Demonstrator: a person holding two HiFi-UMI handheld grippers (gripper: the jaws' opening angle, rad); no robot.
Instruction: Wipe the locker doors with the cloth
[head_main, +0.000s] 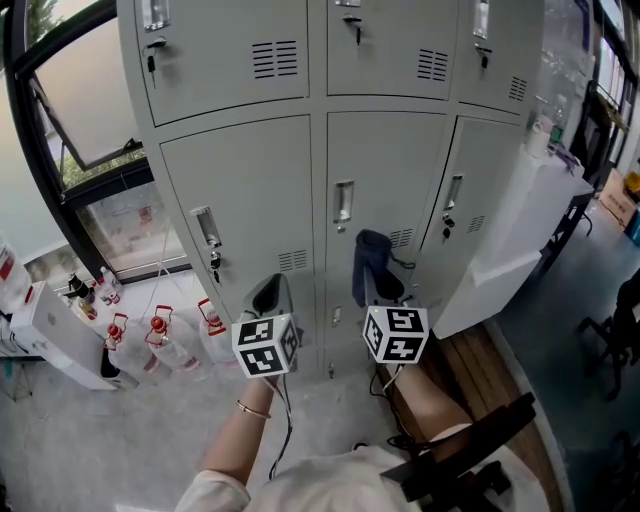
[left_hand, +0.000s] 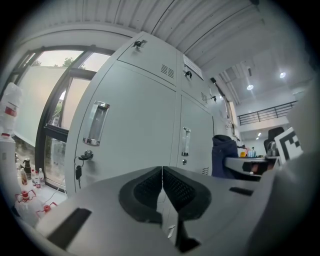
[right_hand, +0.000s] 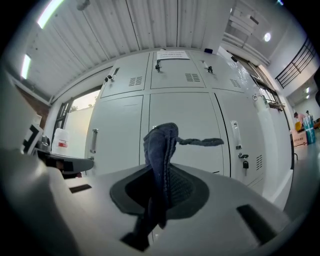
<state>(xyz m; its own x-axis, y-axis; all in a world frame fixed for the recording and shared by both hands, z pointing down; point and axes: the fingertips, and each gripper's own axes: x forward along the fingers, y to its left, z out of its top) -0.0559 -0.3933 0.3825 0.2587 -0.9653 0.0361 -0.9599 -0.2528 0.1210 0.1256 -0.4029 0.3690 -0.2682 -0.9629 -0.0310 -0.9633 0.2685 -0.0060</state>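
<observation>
Cloth (right_hand: 161, 145) clamped in right hand-held gripper (right_hand: 159, 175) before shut locker doors (head_main: 255, 190); left hand-held gripper (left_hand: 162, 182) closed, empty.

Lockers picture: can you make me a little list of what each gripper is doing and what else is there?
left gripper: shut, holding nothing
right gripper: shut on the cloth
cloth: dark blue, in front of the middle lower door
lockers: grey, doors closed
keys: hanging at the lower left door
bottles: on the floor, left of the lockers
</observation>
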